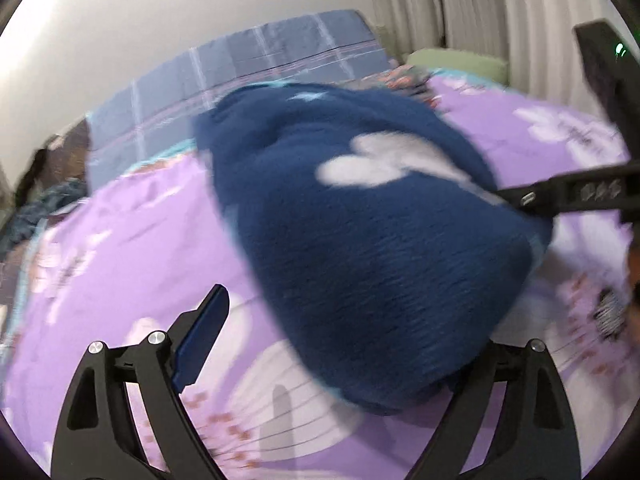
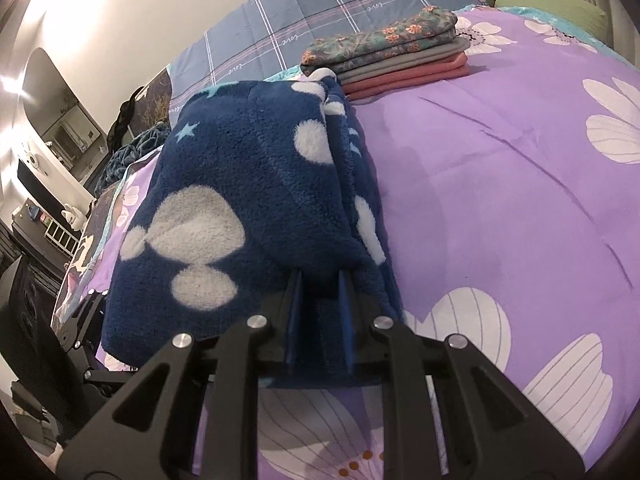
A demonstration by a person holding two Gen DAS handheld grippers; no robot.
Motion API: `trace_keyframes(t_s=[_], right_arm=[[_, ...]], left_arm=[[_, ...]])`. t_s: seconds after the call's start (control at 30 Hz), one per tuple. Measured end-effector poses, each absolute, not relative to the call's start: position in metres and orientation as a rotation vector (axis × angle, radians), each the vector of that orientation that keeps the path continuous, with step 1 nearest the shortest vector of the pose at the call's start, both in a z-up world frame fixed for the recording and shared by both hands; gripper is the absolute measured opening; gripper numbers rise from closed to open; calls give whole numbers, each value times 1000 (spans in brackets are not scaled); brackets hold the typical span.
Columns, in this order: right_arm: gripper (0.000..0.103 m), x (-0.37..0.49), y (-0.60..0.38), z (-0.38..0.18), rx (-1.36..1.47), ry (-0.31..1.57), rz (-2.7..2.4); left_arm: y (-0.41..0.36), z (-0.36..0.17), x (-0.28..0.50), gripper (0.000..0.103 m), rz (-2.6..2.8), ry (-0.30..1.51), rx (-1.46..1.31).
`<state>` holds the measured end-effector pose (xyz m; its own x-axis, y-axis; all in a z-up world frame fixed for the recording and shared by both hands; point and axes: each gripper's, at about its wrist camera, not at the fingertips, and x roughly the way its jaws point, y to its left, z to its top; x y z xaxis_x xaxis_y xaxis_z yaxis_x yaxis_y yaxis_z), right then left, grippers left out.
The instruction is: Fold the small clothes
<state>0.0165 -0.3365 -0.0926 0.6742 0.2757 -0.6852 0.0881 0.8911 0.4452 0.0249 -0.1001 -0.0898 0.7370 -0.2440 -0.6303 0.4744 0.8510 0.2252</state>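
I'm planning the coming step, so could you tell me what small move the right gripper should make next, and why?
Probably carry the blue fleece garment forward onto the stack of folded clothes. The right gripper has its jaws closed on the garment's folded edge, the left gripper is wide open, and the stack lies just beyond on the purple bedspread.

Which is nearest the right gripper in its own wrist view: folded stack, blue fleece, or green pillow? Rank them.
1. blue fleece: pinched between the right gripper fingers.
2. folded stack: beyond the fleece, on the purple bedspread.
3. green pillow: far right corner.
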Motion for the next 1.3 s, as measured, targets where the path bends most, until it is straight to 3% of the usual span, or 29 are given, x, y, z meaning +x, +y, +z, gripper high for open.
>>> trace_keyframes(t_s=[0.57, 0.77, 0.87, 0.9, 0.97, 1.03, 1.1, 1.3], right_arm=[[17, 18, -327, -94, 396, 838, 74], [17, 19, -328, -94, 396, 839, 76], [17, 18, -327, -94, 391, 835, 72], [17, 18, -327, -94, 391, 834, 71], [17, 18, -328, -94, 396, 832, 72], [17, 19, -330, -95, 410, 833, 76], [17, 19, -331, -95, 422, 832, 83], [18, 17, -330, -95, 424, 815, 72]], left_arm=[[-80, -92, 21, 89, -400, 683, 375], [-83, -90, 16, 84, -428, 682, 406], [-81, -87, 14, 76, -482, 710, 385], [-78, -84, 12, 69, -522, 728, 364], [-71, -76, 9, 46, -624, 773, 300], [-59, -66, 12, 34, -710, 832, 216], [-52, -57, 14, 29, -766, 858, 180], [-69, -34, 12, 28, -812, 805, 256]])
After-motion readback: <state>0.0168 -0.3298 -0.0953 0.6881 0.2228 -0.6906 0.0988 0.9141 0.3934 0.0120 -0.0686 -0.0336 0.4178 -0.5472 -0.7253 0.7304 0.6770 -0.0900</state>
